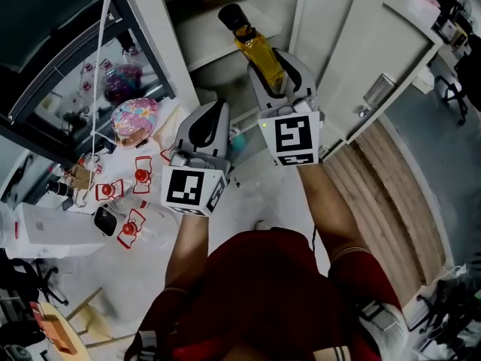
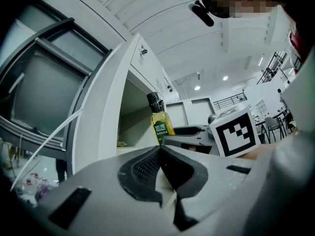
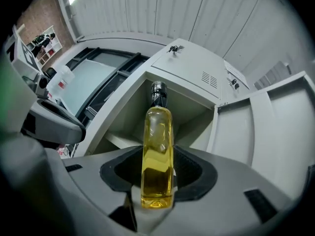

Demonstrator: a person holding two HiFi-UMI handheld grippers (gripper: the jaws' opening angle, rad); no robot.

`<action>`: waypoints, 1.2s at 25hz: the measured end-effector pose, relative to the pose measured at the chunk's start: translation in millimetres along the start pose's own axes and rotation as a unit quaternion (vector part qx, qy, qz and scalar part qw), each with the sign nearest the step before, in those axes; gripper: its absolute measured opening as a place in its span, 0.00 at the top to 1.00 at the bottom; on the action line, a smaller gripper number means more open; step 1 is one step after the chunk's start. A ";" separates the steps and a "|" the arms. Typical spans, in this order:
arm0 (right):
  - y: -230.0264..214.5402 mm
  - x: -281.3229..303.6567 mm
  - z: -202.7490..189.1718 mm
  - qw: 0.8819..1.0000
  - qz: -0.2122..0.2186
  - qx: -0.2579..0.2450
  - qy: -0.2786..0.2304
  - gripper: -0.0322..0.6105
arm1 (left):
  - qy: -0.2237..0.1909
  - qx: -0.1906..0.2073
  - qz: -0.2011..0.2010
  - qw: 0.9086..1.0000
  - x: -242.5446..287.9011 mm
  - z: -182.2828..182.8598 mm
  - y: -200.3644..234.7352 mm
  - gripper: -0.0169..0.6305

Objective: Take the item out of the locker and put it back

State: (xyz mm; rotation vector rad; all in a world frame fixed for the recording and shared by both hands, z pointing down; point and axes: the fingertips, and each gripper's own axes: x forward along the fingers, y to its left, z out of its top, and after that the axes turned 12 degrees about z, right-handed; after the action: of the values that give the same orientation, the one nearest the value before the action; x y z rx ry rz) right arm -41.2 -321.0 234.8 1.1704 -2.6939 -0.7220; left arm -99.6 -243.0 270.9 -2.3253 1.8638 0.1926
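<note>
Right gripper view: my right gripper (image 3: pixel 157 157) has its fingers clamped on the yellow oil bottle (image 3: pixel 157 146), upright before the open locker (image 3: pixel 197 77) at twelve o'clock. My left gripper (image 2: pixel 160 147), at nine o'clock, holds nothing, fingers together.

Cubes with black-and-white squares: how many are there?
2. The left cube rides on the left gripper. The right cube rides on the right gripper, whose jaws clamp the yellow bottle. None seems hidden.

Glossy clear bottle (image 3: pixel 157 151); matt grey locker (image 3: pixel 189 68).
</note>
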 end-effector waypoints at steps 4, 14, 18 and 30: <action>8.1 -0.8 -16.3 1.000 0.008 -0.001 0.001 0.67 | 0.002 -0.002 0.010 1.000 -2.2 -5.2 1.9 0.96; 25.2 20.7 -70.3 0.999 0.039 0.002 0.006 0.68 | 0.021 0.005 0.026 0.999 -2.5 -22.0 3.0 0.96; 29.4 32.0 -95.2 0.999 0.050 0.007 0.015 0.68 | 0.036 0.015 0.034 0.999 -2.3 -30.0 5.4 0.96; 50.8 52.5 -124.7 0.994 0.100 0.047 0.008 0.68 | 0.049 0.029 0.071 0.996 7.3 -37.0 16.5 0.96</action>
State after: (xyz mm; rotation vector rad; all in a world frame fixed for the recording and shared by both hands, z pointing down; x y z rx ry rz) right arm -75.2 -375.9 364.1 0.9002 -2.8061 -0.5613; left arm -114.0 -260.9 305.0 -2.2023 2.0547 0.0390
